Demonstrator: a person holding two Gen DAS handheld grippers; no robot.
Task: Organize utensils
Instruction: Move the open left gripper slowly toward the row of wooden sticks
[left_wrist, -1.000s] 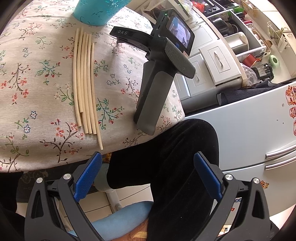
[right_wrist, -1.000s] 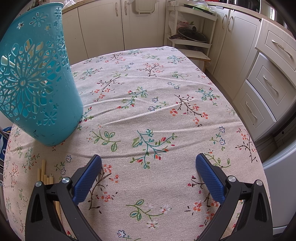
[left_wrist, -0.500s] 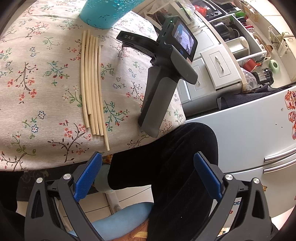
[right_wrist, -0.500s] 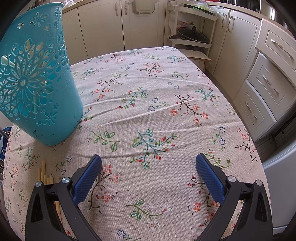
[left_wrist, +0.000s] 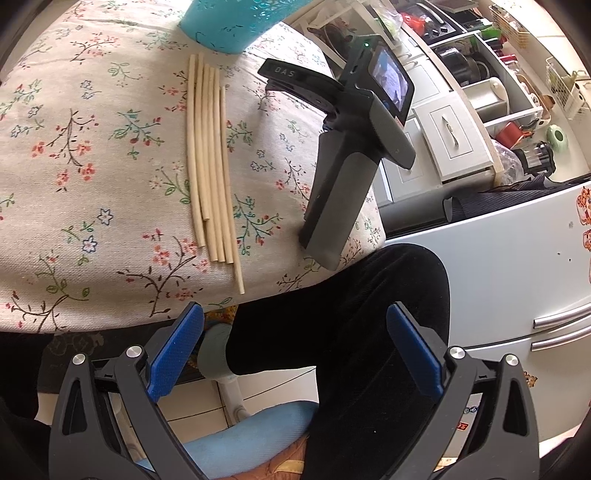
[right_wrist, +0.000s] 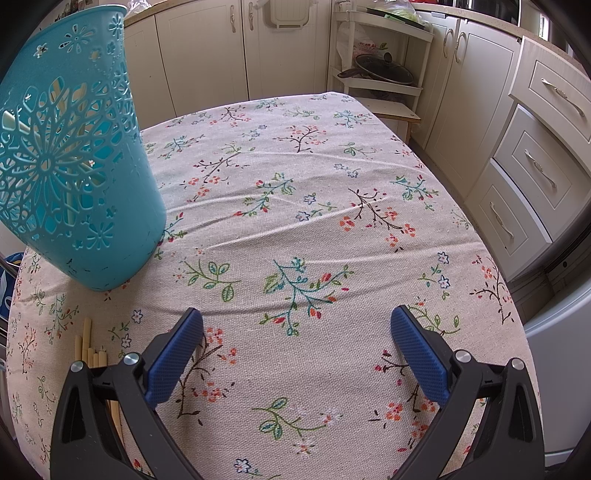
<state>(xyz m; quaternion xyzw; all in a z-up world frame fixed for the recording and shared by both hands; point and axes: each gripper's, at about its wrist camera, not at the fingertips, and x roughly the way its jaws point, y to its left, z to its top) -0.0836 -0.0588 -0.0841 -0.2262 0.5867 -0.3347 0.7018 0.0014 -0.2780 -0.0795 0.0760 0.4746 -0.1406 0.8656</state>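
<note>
The left tongs (left_wrist: 295, 350) hang below the tabletop's near edge, released and empty, with the person's dark trousers (left_wrist: 351, 314) behind the blue pads. Just past that edge, on the flowered tablecloth (left_wrist: 92, 147), lies a tight row of pale chopsticks (left_wrist: 208, 166), side by side and touching, their lengths running away from the edge; the rightmost stick's end nearly reaches the edge itself. To the right of the row, apart from it, the right tongs' grey handle and small screen show in the left view, and farther still sits the base of the teal basket (left_wrist: 236, 22), near the sticks' far ends.

In the right view, the right tongs (right_wrist: 295, 350) hover low over bare cloth, also released and holding nothing. The chopstick ends peek out at their left, and the basket stands upright beyond; a few pale sticks seem visible through its cut-out wall.

The step in hand looks like a first approach to the chopsticks by the left tongs. To do it well, I would bring them up and over the edge, line the pads across the sticks rather than along them, and close on one or two near their middle so they lift level. The row is packed tight, so an outermost stick looks easiest to take without scattering the rest. Then tip it upright over the basket's open top.
</note>
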